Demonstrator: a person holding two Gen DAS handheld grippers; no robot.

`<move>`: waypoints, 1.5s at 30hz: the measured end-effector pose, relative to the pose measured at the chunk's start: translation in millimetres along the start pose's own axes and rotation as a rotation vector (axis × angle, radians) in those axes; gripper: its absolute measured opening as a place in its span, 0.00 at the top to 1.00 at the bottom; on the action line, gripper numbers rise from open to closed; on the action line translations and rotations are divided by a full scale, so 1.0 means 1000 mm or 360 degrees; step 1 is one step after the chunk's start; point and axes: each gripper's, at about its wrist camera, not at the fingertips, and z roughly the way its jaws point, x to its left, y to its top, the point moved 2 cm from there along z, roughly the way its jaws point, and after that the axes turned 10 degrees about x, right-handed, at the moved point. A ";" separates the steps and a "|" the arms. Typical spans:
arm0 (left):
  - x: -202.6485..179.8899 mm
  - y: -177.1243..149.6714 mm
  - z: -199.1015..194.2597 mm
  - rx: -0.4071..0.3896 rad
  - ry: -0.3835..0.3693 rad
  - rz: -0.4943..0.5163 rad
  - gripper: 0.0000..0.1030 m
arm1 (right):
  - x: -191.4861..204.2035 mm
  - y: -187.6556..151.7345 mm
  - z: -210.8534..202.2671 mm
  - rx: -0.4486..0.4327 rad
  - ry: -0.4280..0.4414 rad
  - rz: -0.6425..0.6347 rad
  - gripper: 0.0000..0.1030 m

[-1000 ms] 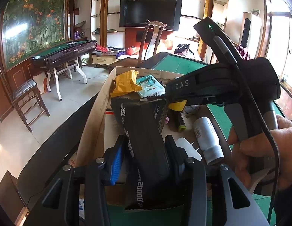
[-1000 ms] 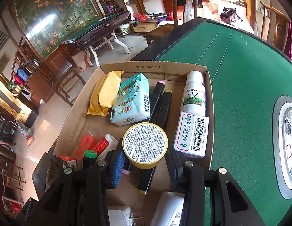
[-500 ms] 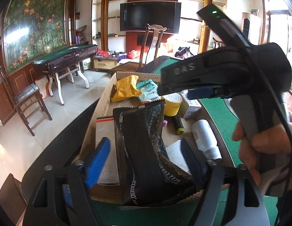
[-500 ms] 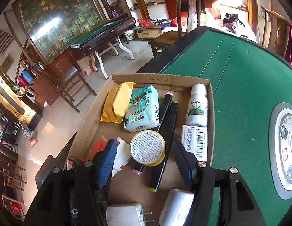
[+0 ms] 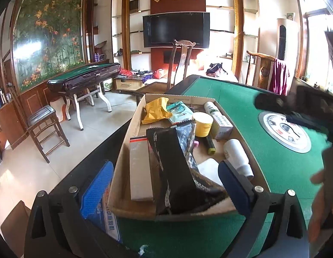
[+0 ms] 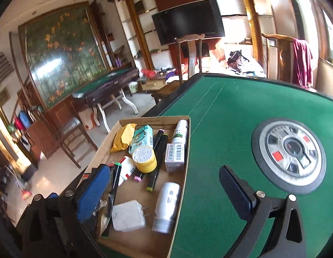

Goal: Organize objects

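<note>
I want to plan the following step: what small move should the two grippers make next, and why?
Probably draw both back from the cardboard box. The black packet and yellow jar already lie inside, and the left gripper and right gripper are opening, pressing on nothing.

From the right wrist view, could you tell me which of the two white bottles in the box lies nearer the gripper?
The plain white bottle beside the white plug; the other, a green-labelled bottle, lies at the box's far end.
</note>
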 end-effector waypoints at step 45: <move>0.014 0.001 -0.020 -0.0007 0.0192 0.0016 0.00 | 0.017 -0.073 -0.036 -0.0257 -0.0010 -0.0451 0.00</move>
